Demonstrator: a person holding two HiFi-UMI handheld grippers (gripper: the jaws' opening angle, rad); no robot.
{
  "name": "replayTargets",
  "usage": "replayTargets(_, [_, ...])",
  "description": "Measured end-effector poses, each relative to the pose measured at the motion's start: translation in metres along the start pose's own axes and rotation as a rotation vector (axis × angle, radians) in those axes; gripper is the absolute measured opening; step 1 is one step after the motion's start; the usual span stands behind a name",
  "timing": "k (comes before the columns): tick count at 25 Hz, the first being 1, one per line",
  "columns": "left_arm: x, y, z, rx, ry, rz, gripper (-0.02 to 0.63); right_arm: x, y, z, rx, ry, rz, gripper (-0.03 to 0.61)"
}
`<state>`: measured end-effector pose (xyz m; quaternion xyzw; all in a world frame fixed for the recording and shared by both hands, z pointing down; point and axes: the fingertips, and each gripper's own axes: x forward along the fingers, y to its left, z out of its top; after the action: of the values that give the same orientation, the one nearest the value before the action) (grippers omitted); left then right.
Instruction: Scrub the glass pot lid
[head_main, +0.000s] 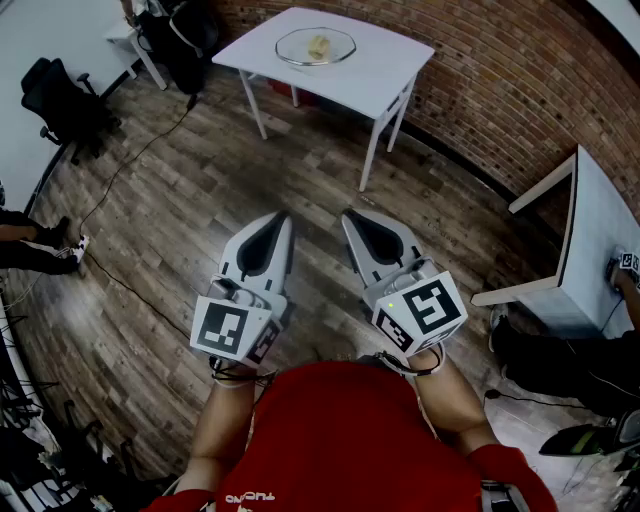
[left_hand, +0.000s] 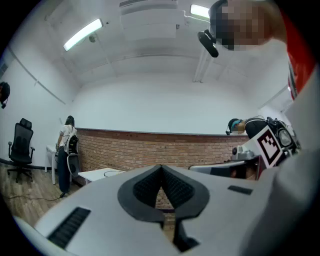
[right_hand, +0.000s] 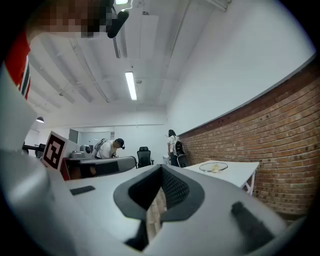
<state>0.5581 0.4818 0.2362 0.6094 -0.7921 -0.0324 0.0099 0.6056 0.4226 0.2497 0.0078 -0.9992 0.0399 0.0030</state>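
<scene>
left jaws: left gripper (head_main: 281, 220) is fully closed, pads together, nothing between them, held level.
right jaws: right gripper (head_main: 351, 216) is the same: closed, empty, level, just beside the left one.
position: both are out in front of the person over the wooden floor (head_main: 200, 200), well apart from the work.
progress: my read is not started. No tool in either gripper and no contact with the lid.
left to do: all of it. Walk up, pick up a scrubber, steady the lid, scrub.
lid location: glass pot lid (head_main: 340, 52) lies flat on the white tabletop (head_main: 385, 75) next to the brick wall (head_main: 500, 80), ahead of the person.
lid look: round, clear glass with a thin bright rim. Can't tell which side faces up, or whether it's wet.
on lid: pale yellowish lump (head_main: 319, 45) sits inside the rim. Probably the sponge, but too small to confirm.
</scene>
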Motion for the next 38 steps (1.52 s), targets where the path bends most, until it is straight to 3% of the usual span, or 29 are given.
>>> replayTargets(16, [0.023, 0.000, 0.002, 0.009, -0.032, 0.011, 0.017, 0.004, -0.029, 0.004, 0.017, -0.009, 0.005, 0.029])
replayTargets(29, [0.058, 0.014, 0.001, 0.029, -0.033, 0.074, 0.017, 0.010, -0.078, 0.003, -0.024, 0.015, 0.005, 0.029])
replayTargets(38, [0.085, 0.060, 0.000, 0.036, -0.046, 0.086, 0.017, 0.057, -0.103, 0.000, -0.023, 0.023, -0.024, 0.030])
